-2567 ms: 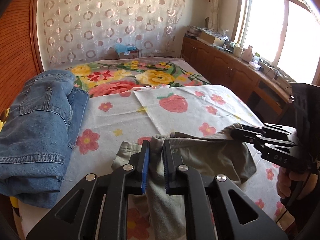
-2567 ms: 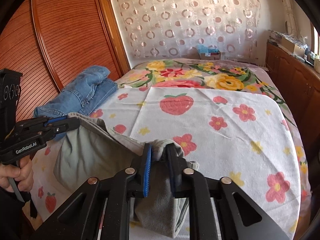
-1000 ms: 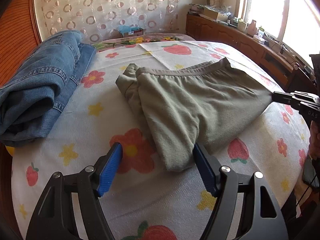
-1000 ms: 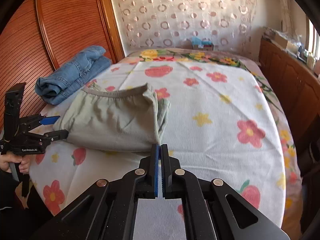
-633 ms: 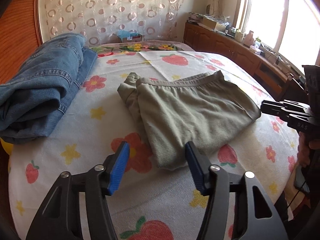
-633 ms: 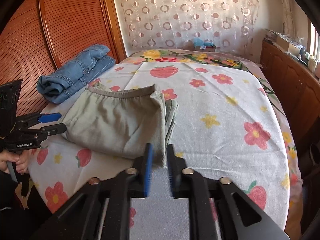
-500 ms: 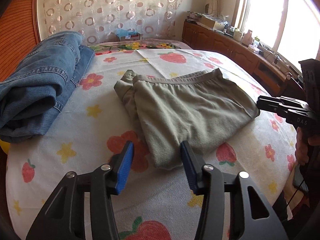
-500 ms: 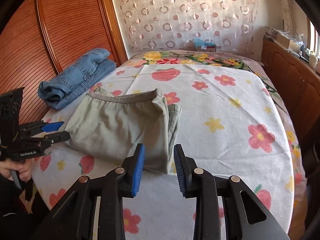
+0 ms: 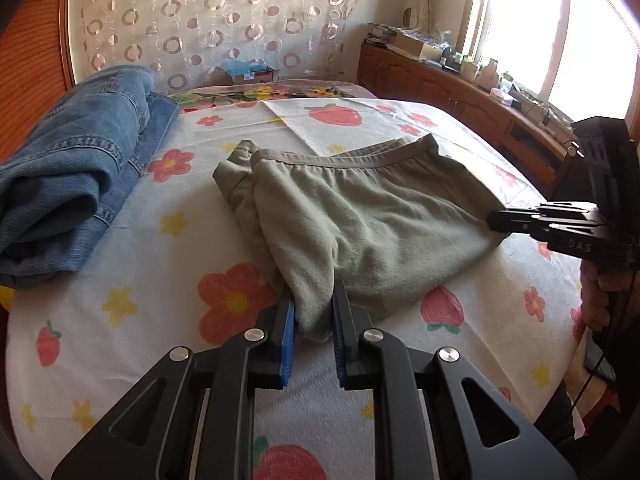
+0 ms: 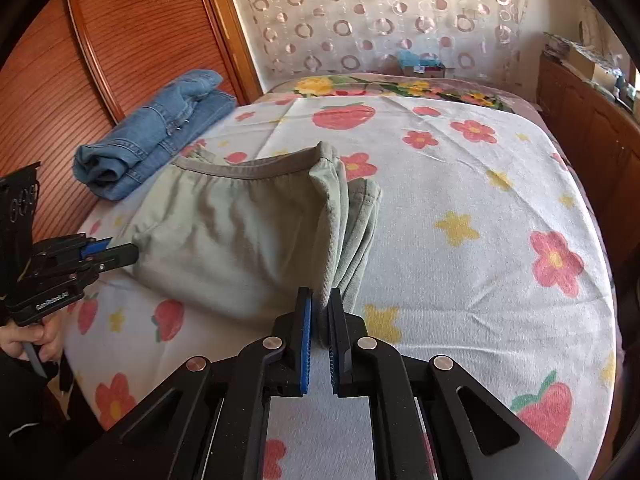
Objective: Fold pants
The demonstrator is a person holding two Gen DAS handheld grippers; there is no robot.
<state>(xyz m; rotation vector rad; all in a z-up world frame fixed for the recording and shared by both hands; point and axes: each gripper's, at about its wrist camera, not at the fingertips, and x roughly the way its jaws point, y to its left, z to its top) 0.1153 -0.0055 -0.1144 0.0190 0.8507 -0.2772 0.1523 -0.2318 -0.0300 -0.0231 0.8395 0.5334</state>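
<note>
Grey-green pants (image 9: 360, 216) lie folded on the flowered bed cover (image 9: 160, 280), waistband toward the far side. My left gripper (image 9: 314, 312) is shut on the near left corner of the pants. My right gripper (image 10: 320, 304) is shut on the other near corner, where the folded layers (image 10: 352, 236) stack. Each gripper shows in the other's view: the right one (image 9: 496, 220) at the pants' right edge, the left one (image 10: 128, 254) at their left edge.
Folded blue jeans (image 9: 72, 168) lie at the left of the bed beside a wooden wall (image 10: 120, 40). A wooden cabinet with clutter (image 9: 460, 84) runs under the window on the right. A patterned curtain (image 9: 220, 20) hangs behind.
Both grippers let go of the pants after laying them down, opened, then moved forward and closed again on the near corners of the folded pants.
</note>
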